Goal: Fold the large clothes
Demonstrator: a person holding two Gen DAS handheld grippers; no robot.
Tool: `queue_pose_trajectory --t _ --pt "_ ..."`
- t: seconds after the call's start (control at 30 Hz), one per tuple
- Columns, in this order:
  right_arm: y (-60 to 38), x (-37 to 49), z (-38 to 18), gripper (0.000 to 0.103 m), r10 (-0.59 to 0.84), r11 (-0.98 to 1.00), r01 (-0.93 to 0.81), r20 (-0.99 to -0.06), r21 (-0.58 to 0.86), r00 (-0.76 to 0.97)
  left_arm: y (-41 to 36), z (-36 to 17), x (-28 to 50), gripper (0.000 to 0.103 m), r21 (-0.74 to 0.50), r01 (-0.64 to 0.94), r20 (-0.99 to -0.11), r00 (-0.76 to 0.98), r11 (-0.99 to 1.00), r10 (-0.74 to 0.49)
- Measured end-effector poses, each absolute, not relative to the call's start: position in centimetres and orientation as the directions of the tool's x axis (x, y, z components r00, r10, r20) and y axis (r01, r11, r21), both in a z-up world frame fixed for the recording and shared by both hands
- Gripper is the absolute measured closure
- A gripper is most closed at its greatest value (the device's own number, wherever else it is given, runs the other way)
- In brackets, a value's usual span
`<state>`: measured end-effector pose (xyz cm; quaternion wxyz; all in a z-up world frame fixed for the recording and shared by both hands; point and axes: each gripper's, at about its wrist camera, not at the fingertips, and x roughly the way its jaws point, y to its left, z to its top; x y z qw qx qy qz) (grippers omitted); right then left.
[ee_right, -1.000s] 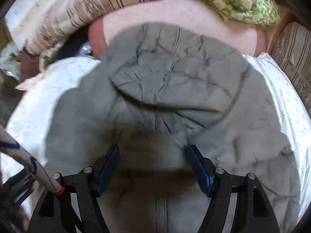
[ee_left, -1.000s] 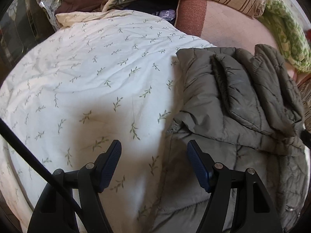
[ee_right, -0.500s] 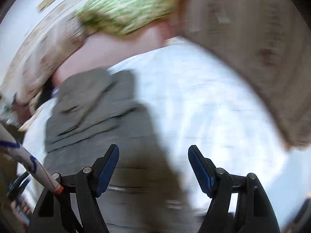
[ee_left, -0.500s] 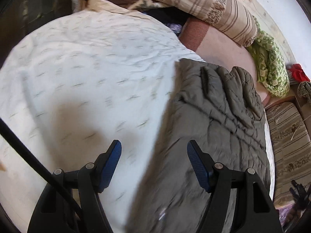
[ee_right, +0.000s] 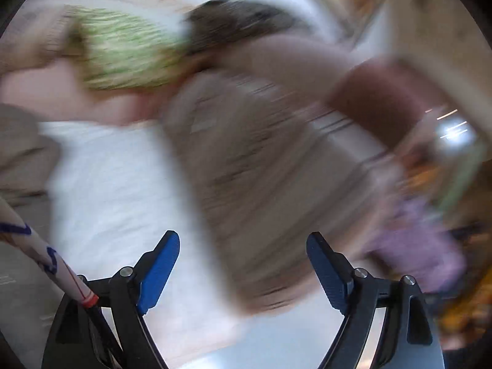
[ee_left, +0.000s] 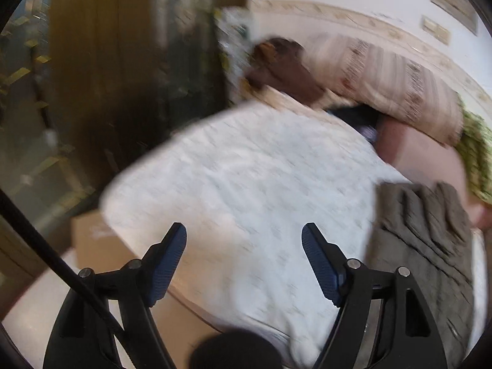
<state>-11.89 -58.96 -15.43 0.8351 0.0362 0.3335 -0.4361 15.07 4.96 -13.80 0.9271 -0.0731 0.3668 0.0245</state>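
Both grippers empty, jaws just opened wider: left gripper (ee_left: 244, 264) over the white bedspread (ee_left: 246, 184), right gripper (ee_right: 243, 272) off the bed's edge. Folded grey jacket (ee_left: 421, 240) lies on the bed; fold looks done. Next: fetch another garment.

Counted across both blurred views: one grey jacket (ee_left: 421, 246), one white sheet (ee_left: 246, 190), one striped pillow (ee_left: 393, 83), one green cloth (ee_right: 123, 52), one cardboard box (ee_left: 98, 246) and two grippers (ee_left: 244, 264) (ee_right: 243, 272) (each with two blue pads).
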Motion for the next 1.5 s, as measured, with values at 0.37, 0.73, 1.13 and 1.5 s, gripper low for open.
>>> queue_pose_trajectory --t 0.37,0.73,1.13,1.5 --pt "-57.4 -1.1 -30.4 0.025 0.160 0.687 0.452 -0.725 0.569 0.670 -4.8 -27.8 20.5 0.027 -0.422 0.150 -0.841 0.305 0.894 -0.447" --pt "-58.4 -0.6 -32.9 0.027 0.288 0.537 0.399 -0.606 0.743 0.742 -8.1 -30.6 19.7 0.029 -0.671 0.211 -0.710 0.094 0.711 -0.698" --pt "-56.2 -4.4 -34.1 0.040 0.459 0.478 0.292 -0.519 0.829 0.721 -6.6 -31.2 13.2 0.040 -0.714 0.259 -0.661 0.057 0.651 -0.748" --pt "-53.5 -8.6 -34.9 0.056 0.514 0.431 0.232 -0.449 0.872 0.731 -8.6 -31.4 12.5 0.040 -0.642 0.326 -0.713 0.079 0.694 -0.697"
